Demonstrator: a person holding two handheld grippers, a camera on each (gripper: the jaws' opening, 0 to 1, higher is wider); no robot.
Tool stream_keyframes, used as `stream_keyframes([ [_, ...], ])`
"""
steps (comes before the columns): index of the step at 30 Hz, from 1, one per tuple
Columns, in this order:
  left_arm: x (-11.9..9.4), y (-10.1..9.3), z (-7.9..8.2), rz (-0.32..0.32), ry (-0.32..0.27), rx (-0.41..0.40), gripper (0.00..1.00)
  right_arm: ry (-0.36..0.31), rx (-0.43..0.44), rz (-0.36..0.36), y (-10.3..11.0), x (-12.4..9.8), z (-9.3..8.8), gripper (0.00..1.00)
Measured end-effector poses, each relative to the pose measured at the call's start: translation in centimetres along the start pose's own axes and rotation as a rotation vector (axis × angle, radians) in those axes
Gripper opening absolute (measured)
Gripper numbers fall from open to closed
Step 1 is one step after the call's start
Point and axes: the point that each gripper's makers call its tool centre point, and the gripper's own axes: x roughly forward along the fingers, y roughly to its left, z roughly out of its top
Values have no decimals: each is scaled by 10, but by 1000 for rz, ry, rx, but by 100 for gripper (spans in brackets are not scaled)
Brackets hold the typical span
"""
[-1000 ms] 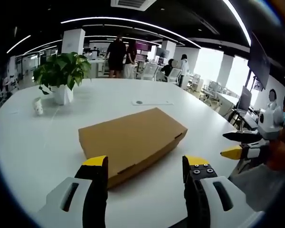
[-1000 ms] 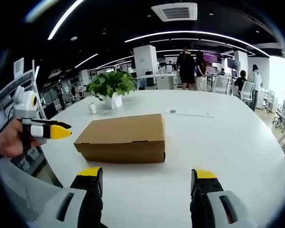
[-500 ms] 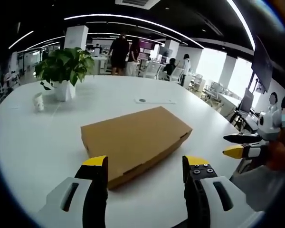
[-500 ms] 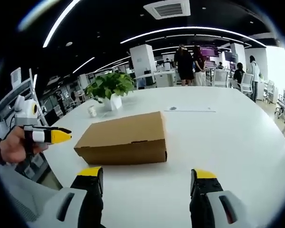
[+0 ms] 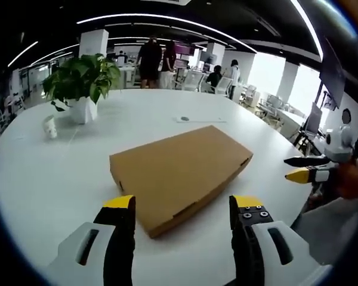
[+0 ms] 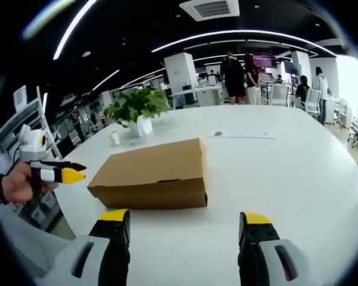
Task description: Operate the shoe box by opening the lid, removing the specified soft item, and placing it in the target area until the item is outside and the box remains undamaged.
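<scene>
Closer now, shoe box (image 5: 178, 174) fronts left tool (image 5: 180, 208).

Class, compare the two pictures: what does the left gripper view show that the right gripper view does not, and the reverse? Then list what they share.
Left gripper view: the right gripper, held in a hand, comes in at the right edge.
Right gripper view: the left gripper comes in at the left edge, and a ceiling vent sits at the top.
Shared: the closed box on the white table, with the plant and a small cup behind it.
</scene>
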Motion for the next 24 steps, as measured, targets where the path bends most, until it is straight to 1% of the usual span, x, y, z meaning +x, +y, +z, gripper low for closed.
stream_keyframes([
  [4,3,7,-6,10,18,0,66,6,-1,7,0,8,-1,73],
  [12,6,19,-14,27,33,-15,66,30,-8,26,1,25,-7,73],
  [24,17,29,-33,27,75,-21,66,44,-44,53,1,61,1,69],
])
